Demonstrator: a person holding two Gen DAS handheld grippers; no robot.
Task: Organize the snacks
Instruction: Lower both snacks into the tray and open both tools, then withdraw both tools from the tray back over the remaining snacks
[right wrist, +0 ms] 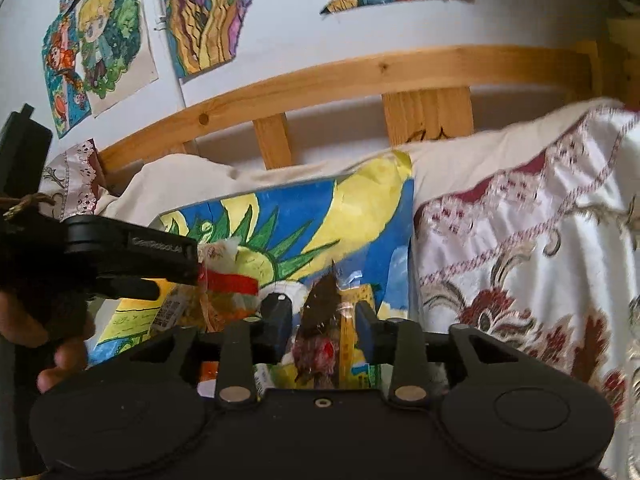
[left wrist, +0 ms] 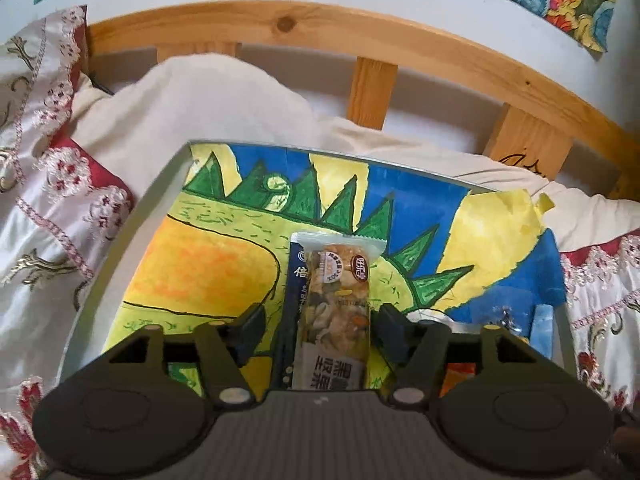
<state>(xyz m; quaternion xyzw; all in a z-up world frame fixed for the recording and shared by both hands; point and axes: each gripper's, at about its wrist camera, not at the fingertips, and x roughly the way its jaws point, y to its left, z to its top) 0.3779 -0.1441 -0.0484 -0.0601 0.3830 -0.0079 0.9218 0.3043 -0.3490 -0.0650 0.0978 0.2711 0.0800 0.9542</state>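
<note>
A clear-wrapped nut bar (left wrist: 334, 300) lies on a dark blue packet (left wrist: 296, 280), on a grey tray (left wrist: 160, 188) lined with a painted dinosaur sheet. My left gripper (left wrist: 323, 326) straddles the bar, open, with a gap at each pad. In the right wrist view my right gripper (right wrist: 322, 320) stands open around a crumpled brown and yellow snack packet (right wrist: 324, 308), its pads not pressing it. The left gripper (right wrist: 194, 264) reaches in from the left there, beside a packet with a red band (right wrist: 232, 282). A hand (right wrist: 60, 344) holds it.
More packets lie at the tray's near right: an orange one (left wrist: 460, 374) and a pale blue one (left wrist: 542, 330). Cream bedding (left wrist: 208, 96) and embroidered white and red cloth (right wrist: 520, 264) surround the tray. A wooden bed rail (left wrist: 360, 36) runs behind, under paintings on the wall.
</note>
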